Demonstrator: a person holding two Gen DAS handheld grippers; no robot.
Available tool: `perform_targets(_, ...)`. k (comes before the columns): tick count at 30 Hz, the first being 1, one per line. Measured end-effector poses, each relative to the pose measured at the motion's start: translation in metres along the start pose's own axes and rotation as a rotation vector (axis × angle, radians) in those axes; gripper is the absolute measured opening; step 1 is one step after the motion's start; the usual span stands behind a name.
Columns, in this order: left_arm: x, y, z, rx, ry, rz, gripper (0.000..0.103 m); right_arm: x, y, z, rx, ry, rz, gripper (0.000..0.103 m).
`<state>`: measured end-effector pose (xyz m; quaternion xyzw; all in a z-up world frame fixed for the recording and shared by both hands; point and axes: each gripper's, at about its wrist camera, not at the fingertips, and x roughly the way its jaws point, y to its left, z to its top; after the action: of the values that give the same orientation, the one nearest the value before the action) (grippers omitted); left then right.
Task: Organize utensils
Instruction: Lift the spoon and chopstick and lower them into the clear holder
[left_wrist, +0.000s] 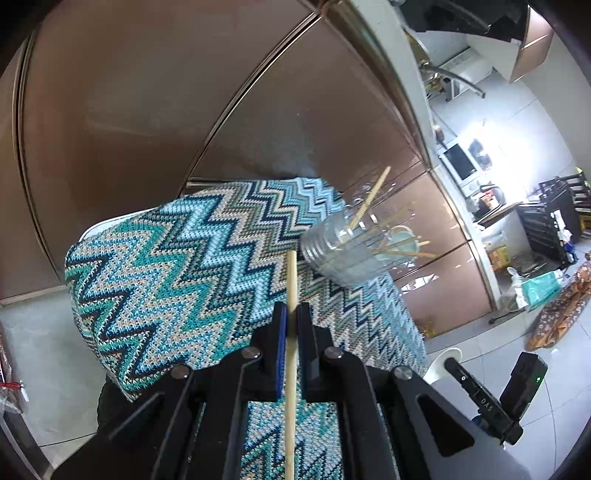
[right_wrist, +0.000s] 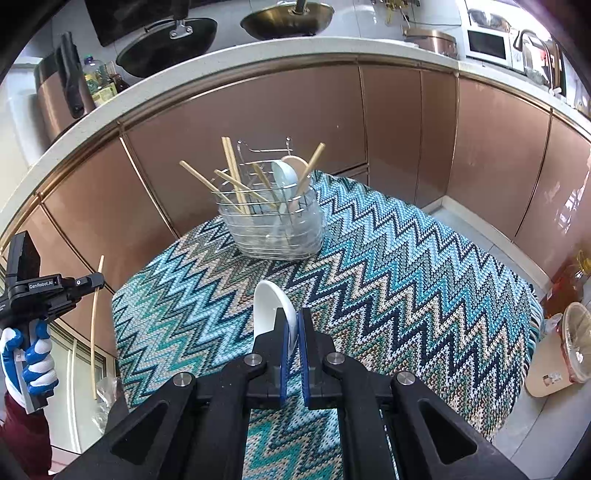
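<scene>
My left gripper (left_wrist: 291, 314) is shut on a single wooden chopstick (left_wrist: 291, 280), which runs straight up between its blue pads, held above the zigzag cloth (left_wrist: 166, 266). My right gripper (right_wrist: 291, 317) is shut on a white ceramic spoon (right_wrist: 269, 306), bowl end sticking up past the fingertips. The wire utensil holder (right_wrist: 273, 229) stands at the far side of the cloth, with several chopsticks (right_wrist: 232, 173) and two spoons (right_wrist: 286, 173) in it. In the right wrist view the left gripper (right_wrist: 98, 280) appears at far left, holding its chopstick (right_wrist: 95, 332) beside the table.
Brown cabinet doors (right_wrist: 406, 122) and a white countertop (right_wrist: 258, 55) with pans curve behind the table. A gloved hand (right_wrist: 33, 362) holds the left gripper. A lidded container (right_wrist: 576, 343) and bottle sit on the floor at right. The other gripper's body (left_wrist: 491, 398) shows at lower right.
</scene>
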<state>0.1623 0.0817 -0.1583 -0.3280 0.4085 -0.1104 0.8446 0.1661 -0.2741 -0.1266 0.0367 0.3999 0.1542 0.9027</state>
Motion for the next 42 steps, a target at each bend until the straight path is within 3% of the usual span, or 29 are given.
perform_targets(21,-0.034,-0.025,0.011,0.029,-0.094,-0.113,0.005,-0.049,0.036,0.014,-0.049,-0.125,-0.006,0.005)
perform_targets(32,-0.032,-0.065,0.048,0.079,-0.167,-0.191,0.005,-0.064,0.04,0.051,-0.07,-0.235,-0.011,0.005)
perform_targets(37,-0.028,-0.104,0.078,0.132,-0.25,-0.218,0.005,-0.061,0.043,0.076,-0.101,-0.3,-0.02,0.005)
perform_targets(42,-0.017,-0.153,0.107,0.212,-0.422,-0.206,0.005,-0.047,0.048,0.106,-0.136,-0.39,-0.049,0.005)
